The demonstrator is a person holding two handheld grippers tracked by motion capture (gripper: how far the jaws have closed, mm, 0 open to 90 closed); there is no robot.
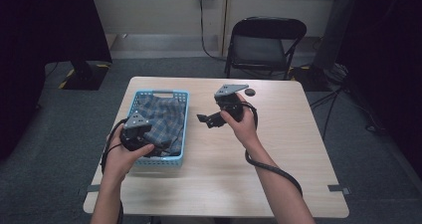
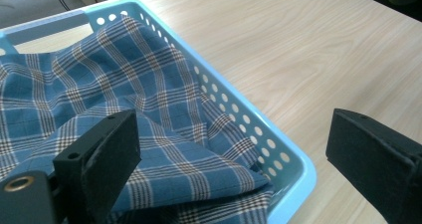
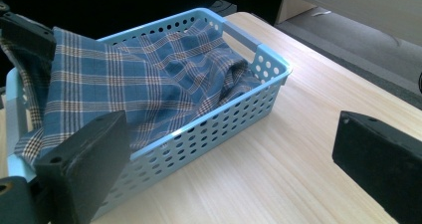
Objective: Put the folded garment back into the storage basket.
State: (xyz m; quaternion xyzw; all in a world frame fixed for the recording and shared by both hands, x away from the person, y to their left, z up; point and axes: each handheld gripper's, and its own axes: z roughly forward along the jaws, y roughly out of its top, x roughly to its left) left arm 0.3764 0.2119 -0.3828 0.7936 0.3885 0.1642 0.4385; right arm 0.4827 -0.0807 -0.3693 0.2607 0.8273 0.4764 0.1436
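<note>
right tool [image 3: 229, 169] has its black jaws spread wide over the pale wooden counter [image 3: 278, 184], pointing at a light blue perforated plastic basket [image 3: 219, 117] stuffed with crumpled blue plaid cloth [image 3: 144, 79].

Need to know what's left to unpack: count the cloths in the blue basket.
1. A single blue plaid cloth lies crumpled in the blue basket at the table's left, beside the left claw. Its folds could hide another underneath.
</note>
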